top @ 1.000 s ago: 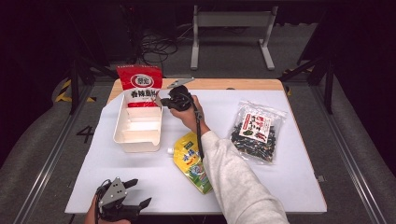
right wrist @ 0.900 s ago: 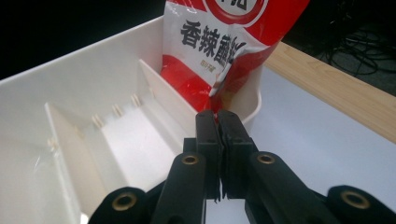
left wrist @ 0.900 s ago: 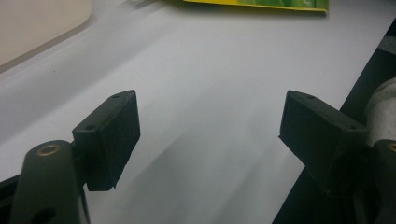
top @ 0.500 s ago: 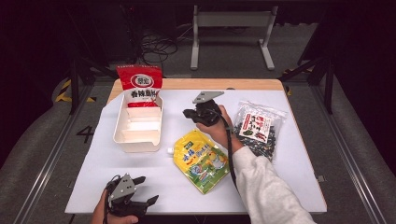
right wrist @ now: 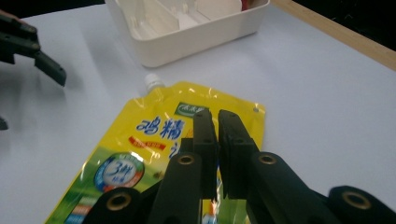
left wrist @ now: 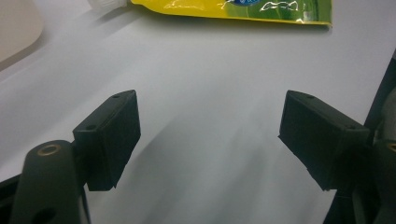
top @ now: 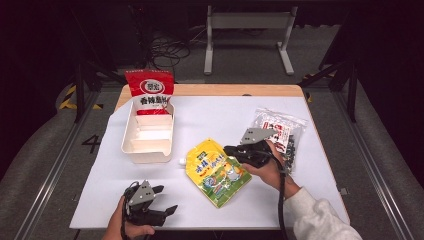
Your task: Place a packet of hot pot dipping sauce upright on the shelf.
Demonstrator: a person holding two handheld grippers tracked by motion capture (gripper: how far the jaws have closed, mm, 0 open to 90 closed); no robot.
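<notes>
while the white tray (top: pixel 131 142) lies open, a red packet (top: pixel 149 92) stands in it.

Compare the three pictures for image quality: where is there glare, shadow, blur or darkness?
High view: the white table is brightly lit and the surrounding floor is dark. Left gripper view: the yellow pouch shows glare streaks, the pads look soft, and shadows fall across the table below them. Right gripper view: the pouch's foil glints, its print is fairly sharp, and the white tray is slightly washed out.
</notes>
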